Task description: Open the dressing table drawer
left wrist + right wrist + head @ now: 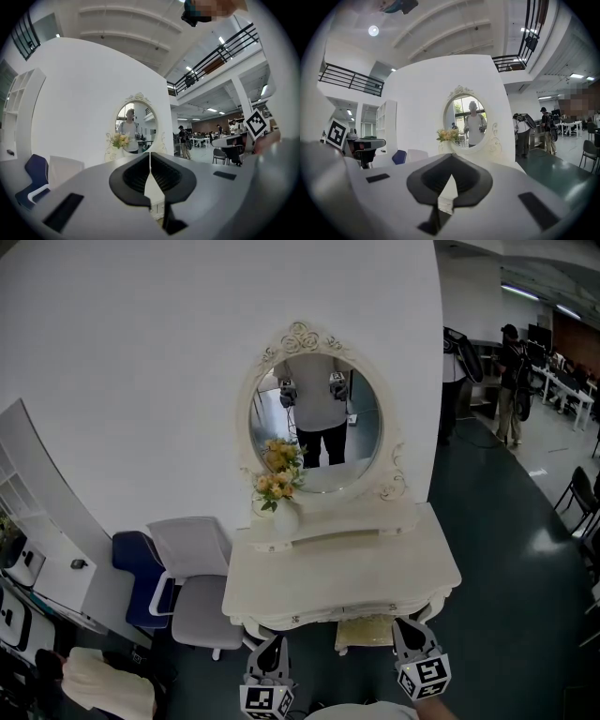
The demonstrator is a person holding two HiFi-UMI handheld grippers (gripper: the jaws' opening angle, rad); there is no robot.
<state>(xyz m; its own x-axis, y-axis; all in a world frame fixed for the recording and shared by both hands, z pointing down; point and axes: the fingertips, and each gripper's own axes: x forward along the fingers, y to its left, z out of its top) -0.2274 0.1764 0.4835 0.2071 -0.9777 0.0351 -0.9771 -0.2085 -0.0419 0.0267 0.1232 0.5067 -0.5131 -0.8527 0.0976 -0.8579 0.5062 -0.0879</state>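
Observation:
A cream dressing table (281,582) with an oval mirror (316,427) stands against the white wall. Its drawer front (342,611) runs under the tabletop's near edge and looks closed. My left gripper (269,654) hovers just short of the table's front left corner, jaws together and empty. My right gripper (410,638) sits near the front right corner, also shut on nothing. Both point level at the table. In the left gripper view the gripper (150,159) has its jaw tips meeting; in the right gripper view the gripper (451,161) shows the same. The table (506,161) lies ahead.
A vase of yellow flowers (278,486) stands on the table's back left. A cushioned stool (364,632) sits under the table. A grey chair (202,592) and blue chair (141,577) stand to the left. People stand at the far right (511,381).

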